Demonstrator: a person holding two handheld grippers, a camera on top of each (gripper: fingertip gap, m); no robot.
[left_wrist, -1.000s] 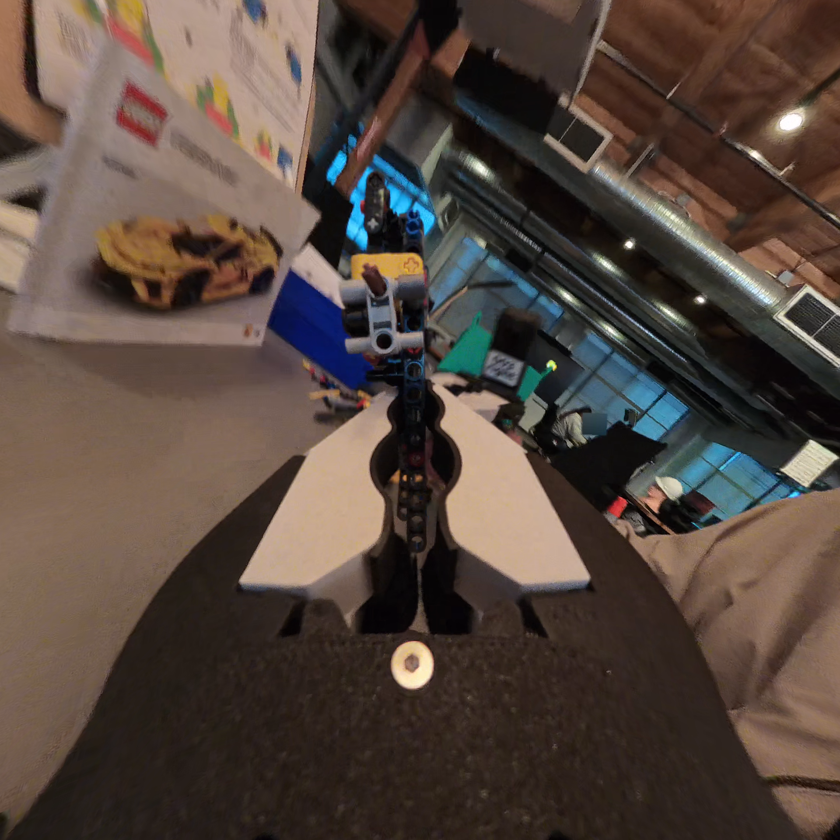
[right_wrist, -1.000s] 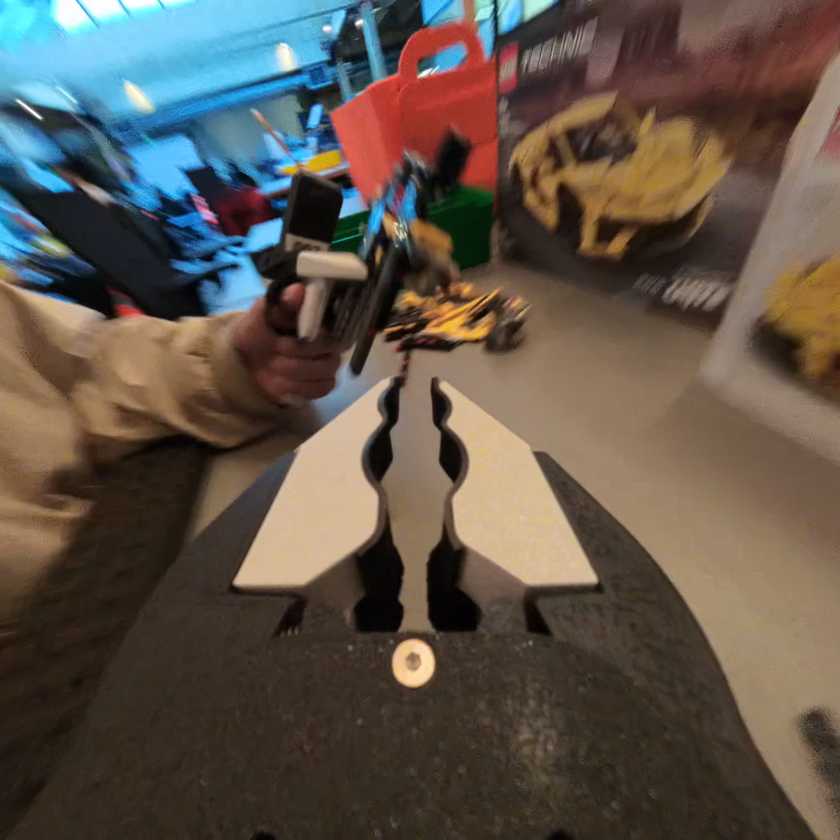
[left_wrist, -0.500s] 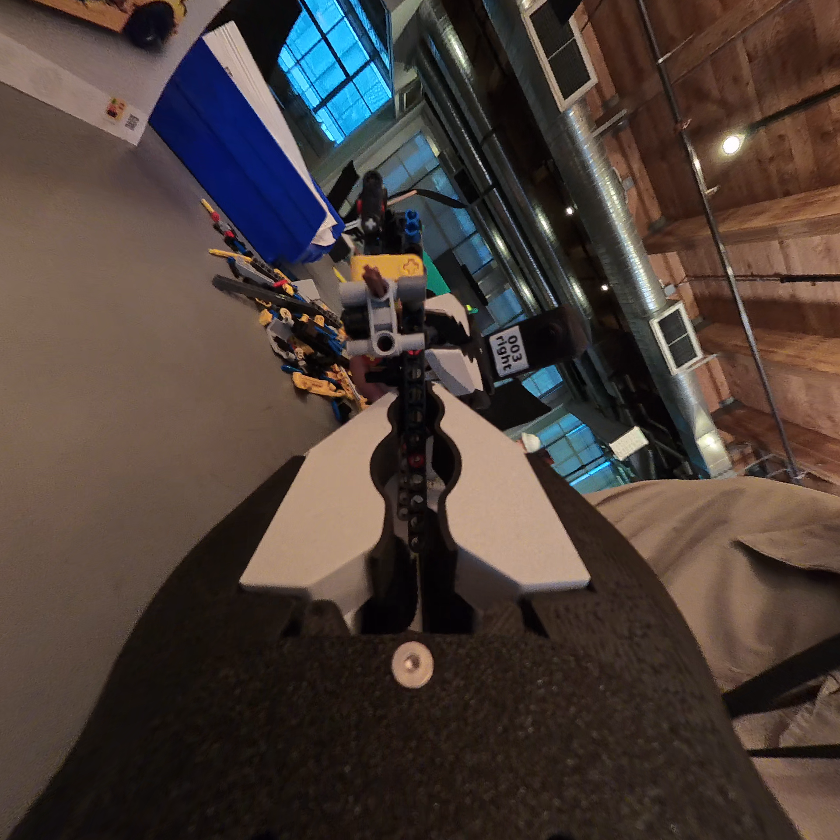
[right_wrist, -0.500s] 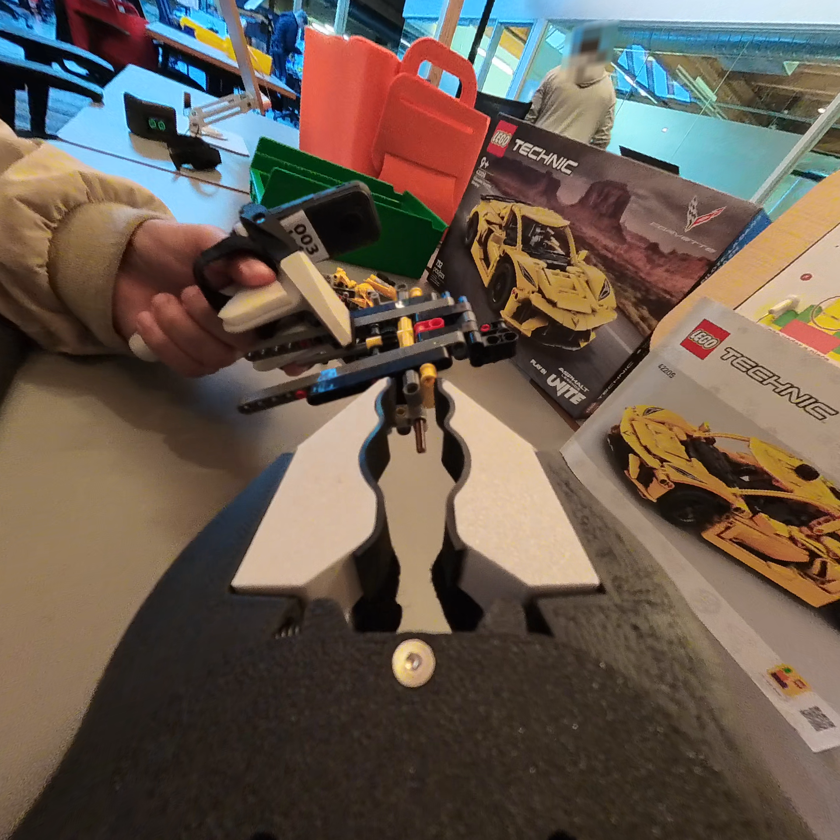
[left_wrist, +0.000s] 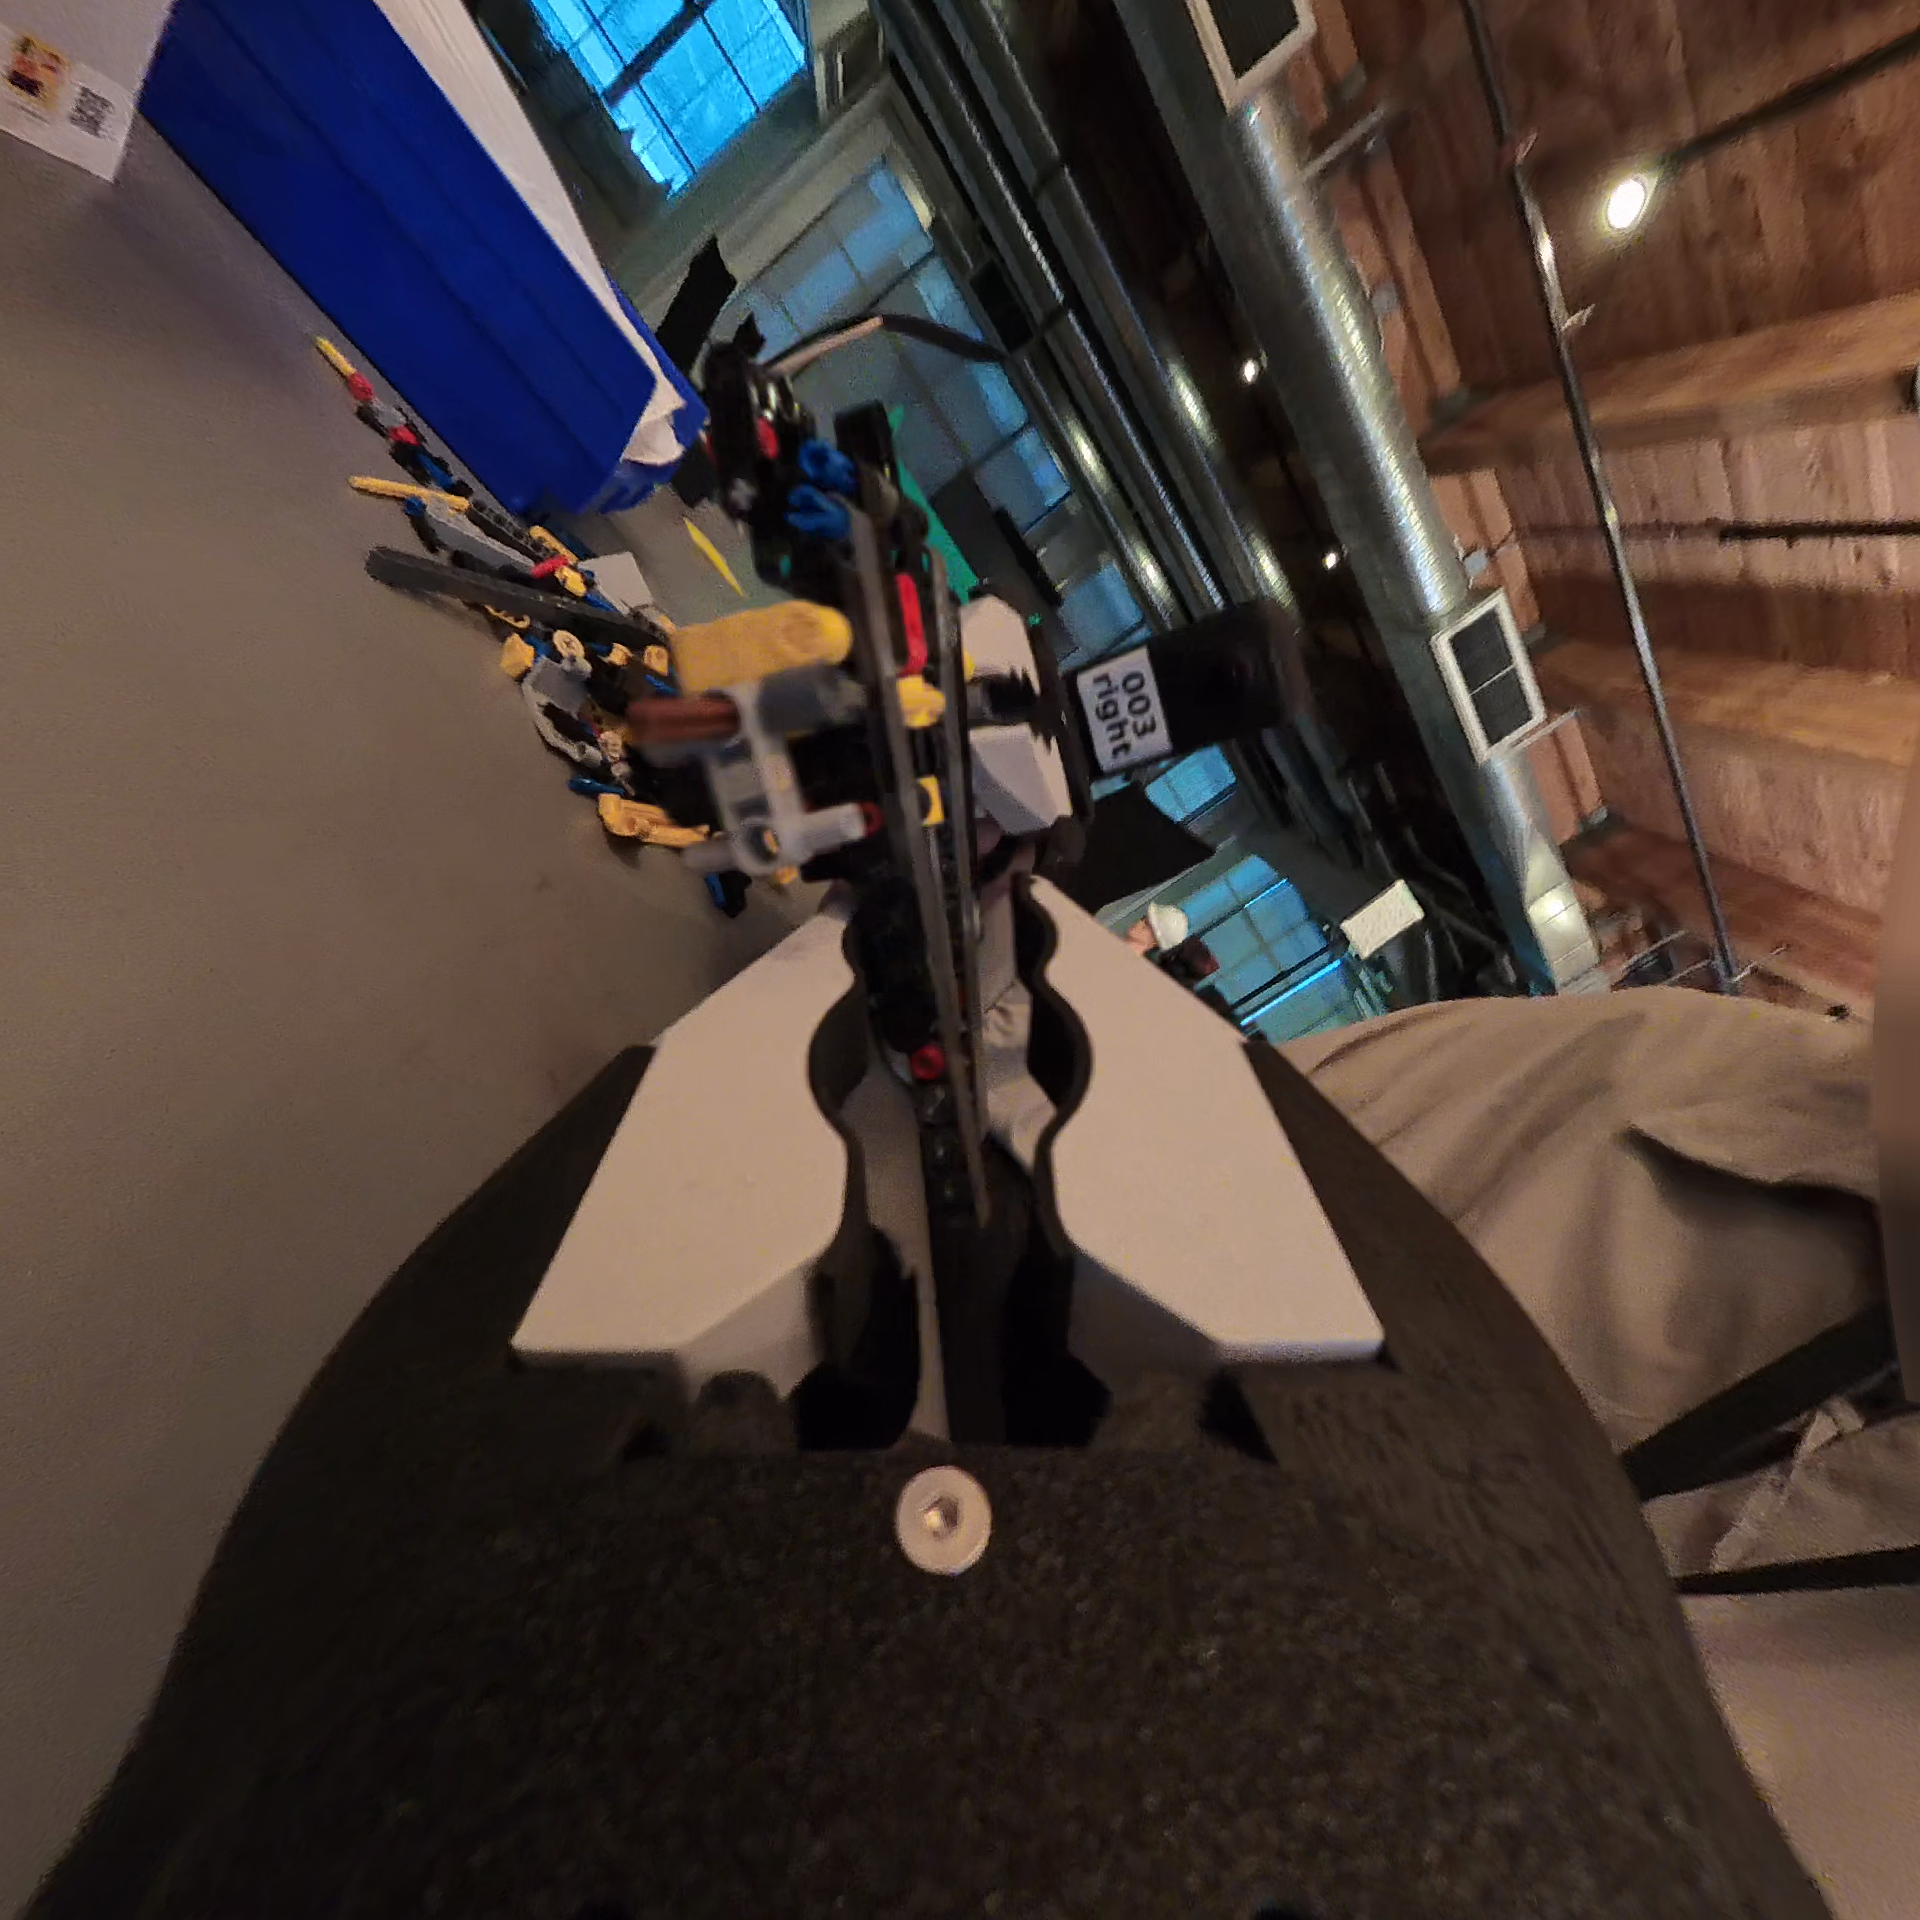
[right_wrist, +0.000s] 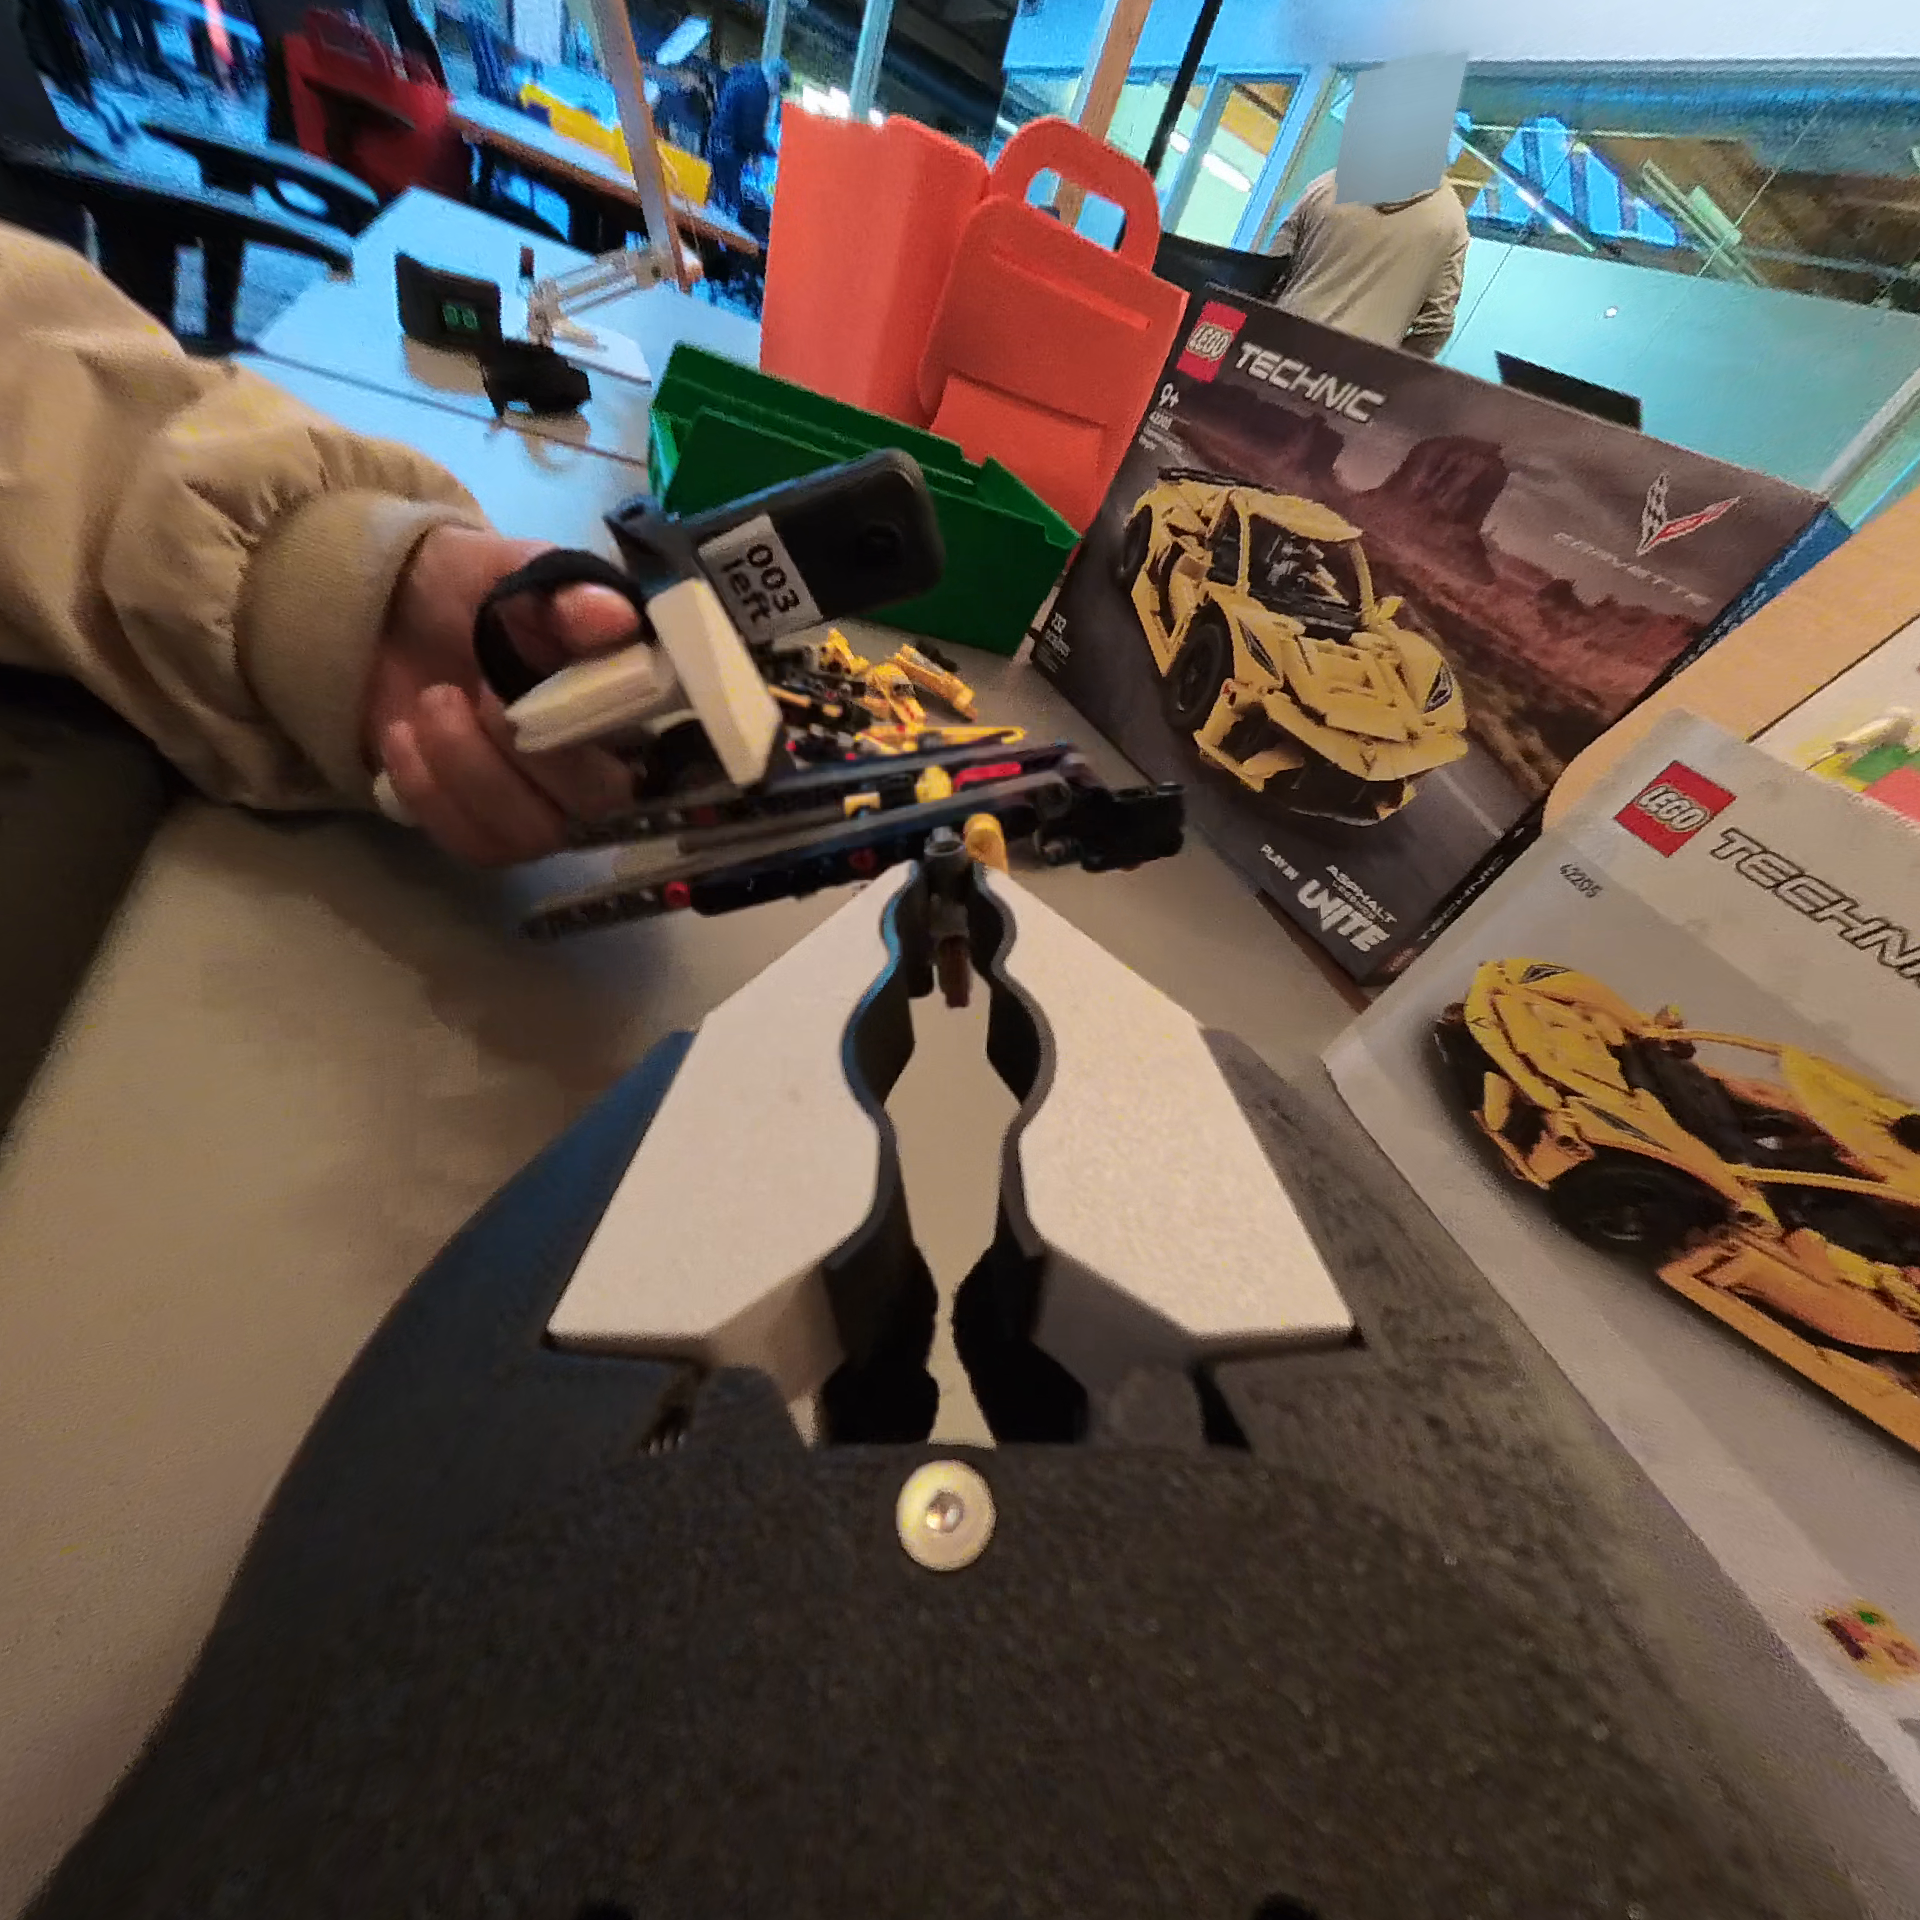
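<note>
- Brick assembly (right_wrist: 852, 831): a long dark beam frame with yellow, red and grey bits. It is held clear of the grey table (right_wrist: 312, 1091), lying roughly level in the right wrist view and edge-on in the left wrist view.
- Printed box (right_wrist: 1455, 582) with a yellow car picture stands at the back of the table, to the right of the assembly. An orange bag (right_wrist: 935, 291) stands behind a green bin (right_wrist: 935, 551) to its left.
- Booklet (right_wrist: 1662, 1039) showing the same yellow car lies flat near the box, at the right.
- Blue bin (left_wrist: 416, 260) sits farther along the table, seen only in the left wrist view.
- Person's hand (right_wrist: 457, 727), in a tan sleeve (right_wrist: 156, 520), grips the left tool's handle.
- Left gripper (left_wrist: 940, 914): I read the jaws as apart. The assembly's beam runs between them, lying toward one finger, with a gap showing on the other side. From the right wrist view, one white finger lies on top of the frame.
- Right gripper (right_wrist: 948, 883): the tips are closed in on a small dark stub (right_wrist: 951, 935) with a brown end, which sticks out of the assembly's near side.
- Loose pieces (right_wrist: 894, 696), mostly yellow and black, are heaped on the table behind the assembly, in front of the green bin.
</note>
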